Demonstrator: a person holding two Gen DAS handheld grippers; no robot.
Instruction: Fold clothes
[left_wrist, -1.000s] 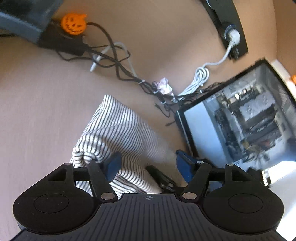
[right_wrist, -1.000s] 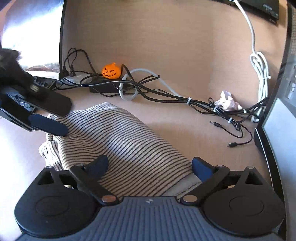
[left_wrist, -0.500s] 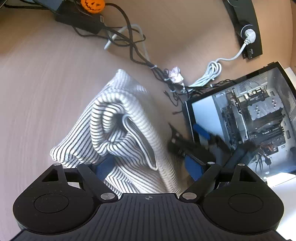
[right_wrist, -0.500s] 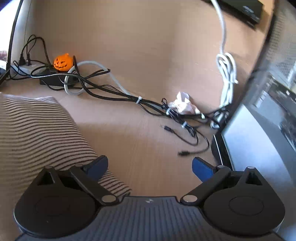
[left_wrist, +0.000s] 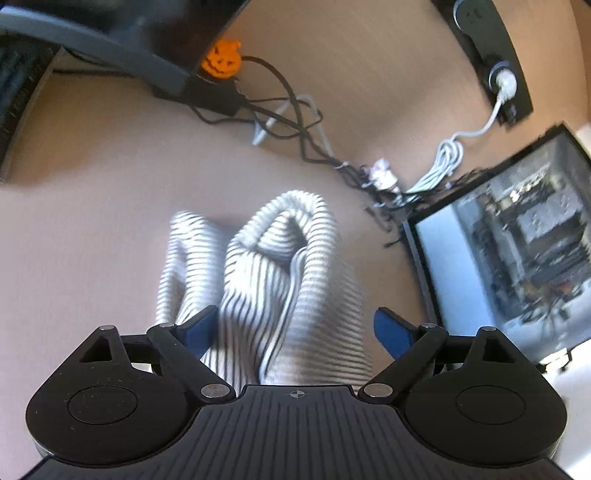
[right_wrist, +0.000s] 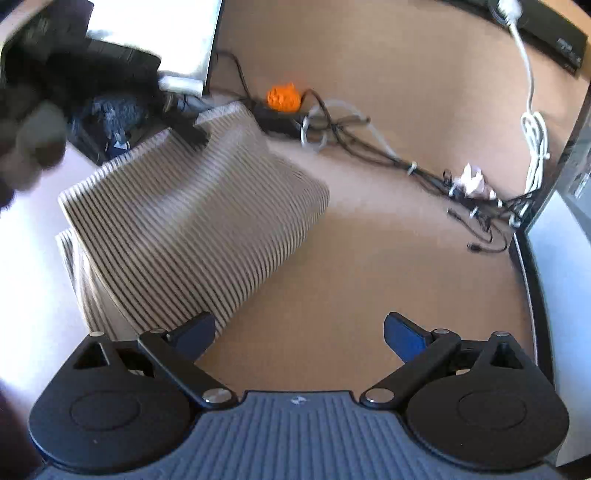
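In the left wrist view, the left gripper (left_wrist: 295, 328) is opening its blue-padded jaws wide over the bunched grey-and-white striped knit garment (left_wrist: 269, 266), which is lying on the tan wooden desk (left_wrist: 92, 229) between the pads, though blur is hiding whether the left pad is brushing the fabric. To the right, a glass-sided computer case (left_wrist: 517, 251) is running off the frame edge. In the right wrist view, a dark blurred mass at upper left is overlapping the garment's far edge, while the right gripper (right_wrist: 299, 334) is standing wide apart over bare desk, gripping nothing, its left pad just beside the cloth.
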